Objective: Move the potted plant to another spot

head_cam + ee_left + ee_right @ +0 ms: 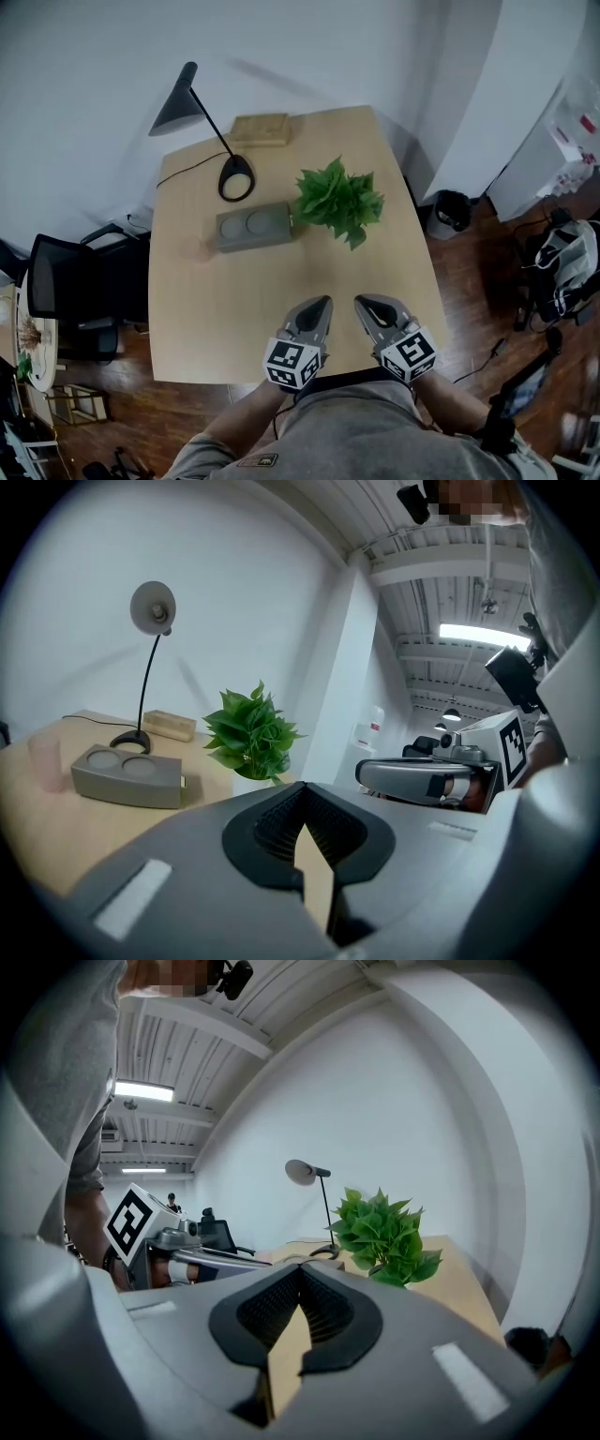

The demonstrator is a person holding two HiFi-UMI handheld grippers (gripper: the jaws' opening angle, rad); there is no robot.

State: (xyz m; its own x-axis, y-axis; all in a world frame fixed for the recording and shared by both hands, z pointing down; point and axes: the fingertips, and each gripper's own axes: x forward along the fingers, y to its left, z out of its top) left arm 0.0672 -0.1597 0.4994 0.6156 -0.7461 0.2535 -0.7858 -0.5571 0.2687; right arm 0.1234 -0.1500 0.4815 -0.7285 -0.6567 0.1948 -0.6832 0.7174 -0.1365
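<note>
The potted plant (339, 201), with bushy green leaves, stands on the wooden table (272, 300) toward its far right. It also shows in the left gripper view as the plant (251, 735) and in the right gripper view as the plant (382, 1234), ahead of both grippers. My left gripper (324, 302) and right gripper (360, 302) hover side by side over the table's near edge, both shut with nothing held. They stay well short of the plant. In each gripper view the left gripper (302, 803) and right gripper (300, 1288) show jaws meeting at the tips.
A grey block with two round recesses (254, 226) lies left of the plant. A black desk lamp (234, 176) stands behind it, near a wooden block (260, 128). A pink cup (44, 761) sits left of the grey block. A black chair (70, 292) stands left of the table.
</note>
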